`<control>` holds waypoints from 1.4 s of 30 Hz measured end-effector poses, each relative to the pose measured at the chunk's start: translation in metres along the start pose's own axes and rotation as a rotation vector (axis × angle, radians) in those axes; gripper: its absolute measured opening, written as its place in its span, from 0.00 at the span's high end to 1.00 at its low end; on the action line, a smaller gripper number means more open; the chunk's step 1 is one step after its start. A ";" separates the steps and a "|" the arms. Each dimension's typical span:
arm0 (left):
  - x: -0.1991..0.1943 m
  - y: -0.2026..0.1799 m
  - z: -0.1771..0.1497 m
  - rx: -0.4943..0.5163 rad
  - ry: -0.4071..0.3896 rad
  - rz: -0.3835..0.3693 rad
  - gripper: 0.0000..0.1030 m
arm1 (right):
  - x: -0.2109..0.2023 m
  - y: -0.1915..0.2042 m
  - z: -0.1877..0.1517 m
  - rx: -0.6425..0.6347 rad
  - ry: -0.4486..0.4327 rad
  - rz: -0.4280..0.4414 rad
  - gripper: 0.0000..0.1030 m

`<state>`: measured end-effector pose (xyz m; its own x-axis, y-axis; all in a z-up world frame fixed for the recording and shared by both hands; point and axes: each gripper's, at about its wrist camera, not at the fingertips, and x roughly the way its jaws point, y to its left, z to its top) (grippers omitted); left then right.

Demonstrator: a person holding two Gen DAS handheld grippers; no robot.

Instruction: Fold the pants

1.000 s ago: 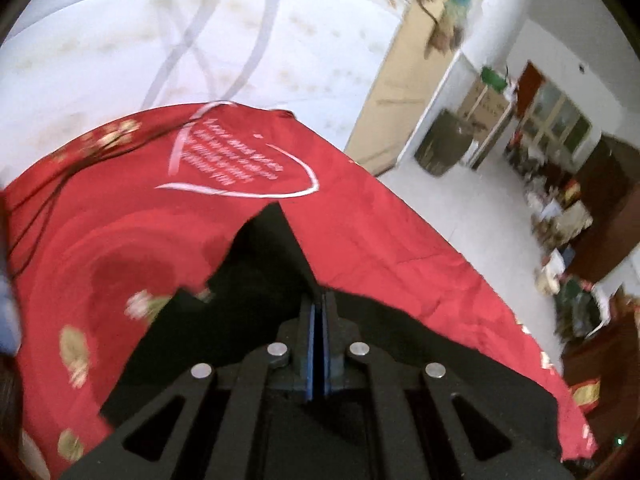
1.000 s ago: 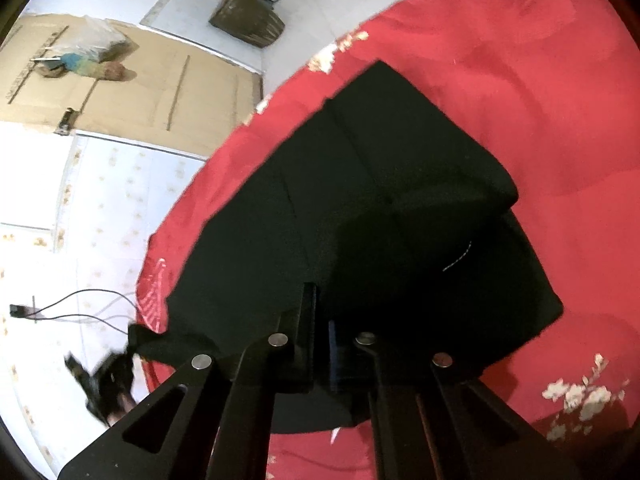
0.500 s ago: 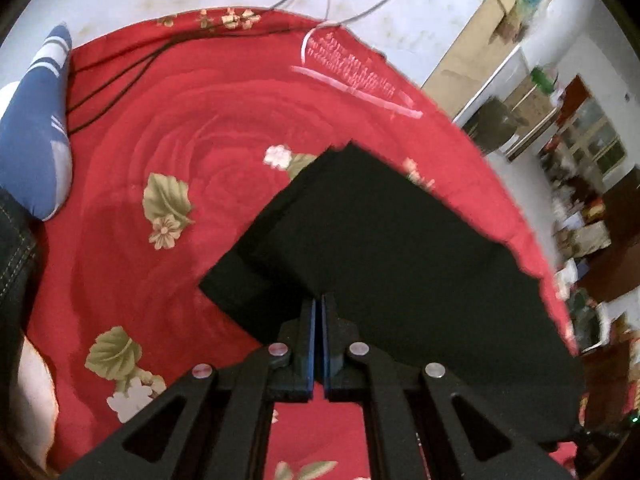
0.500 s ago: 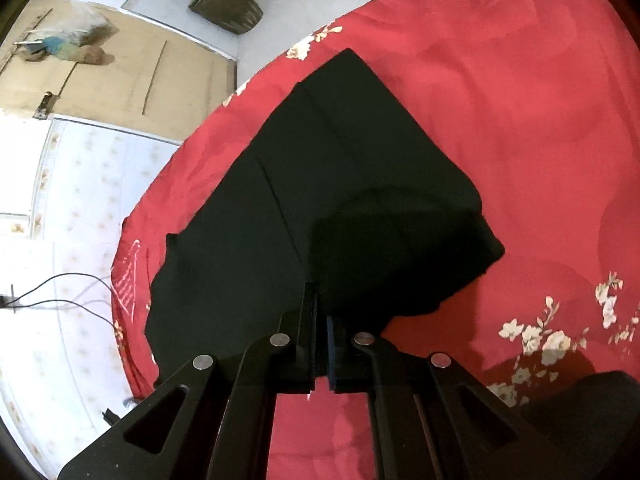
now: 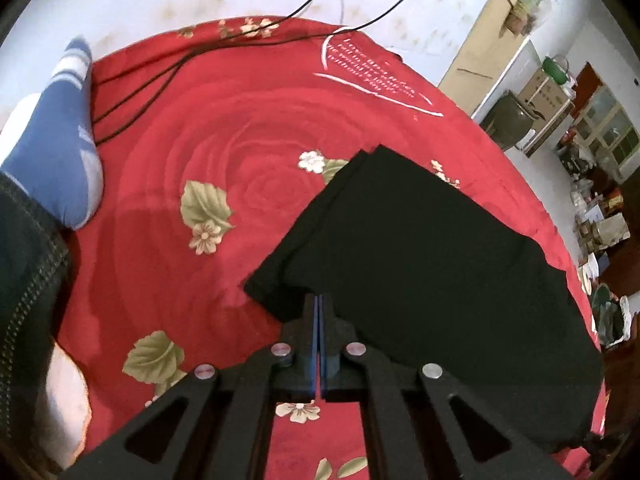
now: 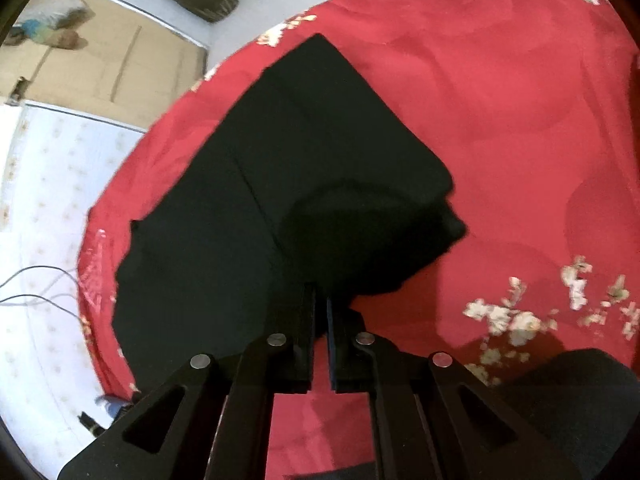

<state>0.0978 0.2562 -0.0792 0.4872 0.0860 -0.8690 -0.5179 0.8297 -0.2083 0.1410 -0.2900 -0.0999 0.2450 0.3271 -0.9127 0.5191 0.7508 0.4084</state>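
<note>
The black pants [image 5: 420, 256] lie folded over on a red flowered bedspread [image 5: 208, 152]. My left gripper [image 5: 319, 302] is shut on the near edge of the pants, low over the bed. In the right wrist view the pants [image 6: 280, 184] spread away from me, with a bulging fold at their right side. My right gripper [image 6: 320, 300] is nearly shut, with a thin gap between the fingers, pinching the pants' near edge.
A blue and white sock foot [image 5: 60, 148] and a jeans leg [image 5: 24, 288] rest on the bed at the left. Black cables [image 5: 224, 44] run over the bed's far edge. A dark bin [image 5: 504, 120] stands on the floor beyond the bed [image 6: 500, 100].
Both grippers have carried the pants' edge over and down toward the near side, folding the pants. The cloth now lies flatter on the bed, and the right gripper's fingers have parted slightly.
</note>
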 end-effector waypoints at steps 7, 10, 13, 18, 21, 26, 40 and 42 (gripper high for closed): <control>-0.008 0.003 0.002 -0.018 -0.021 -0.065 0.56 | -0.040 0.010 0.011 -0.093 -0.151 0.001 0.54; -0.002 0.005 0.000 -0.030 -0.006 -0.070 0.54 | -0.042 0.020 0.021 -0.161 -0.154 0.014 0.51; 0.007 -0.002 -0.002 -0.018 0.011 -0.071 0.54 | -0.038 0.020 0.030 -0.177 -0.131 0.006 0.51; 0.022 -0.024 -0.003 0.067 0.015 -0.020 0.84 | -0.026 0.013 0.040 -0.162 -0.048 -0.031 0.51; 0.022 -0.032 -0.004 0.106 0.002 0.031 0.97 | -0.022 0.006 0.046 -0.152 -0.016 -0.047 0.51; -0.004 -0.032 0.003 0.109 -0.076 0.046 0.97 | -0.015 -0.006 0.059 -0.154 0.031 -0.080 0.51; -0.004 -0.044 0.008 0.142 -0.075 0.041 0.97 | 0.020 -0.020 0.080 -0.139 0.175 -0.092 0.47; -0.007 -0.043 0.010 0.130 -0.078 0.033 0.97 | 0.014 -0.018 0.079 -0.163 0.137 -0.127 0.77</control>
<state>0.1234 0.2256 -0.0599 0.5274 0.1531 -0.8357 -0.4418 0.8896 -0.1159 0.1998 -0.3440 -0.1189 0.0674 0.2905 -0.9545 0.3970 0.8699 0.2928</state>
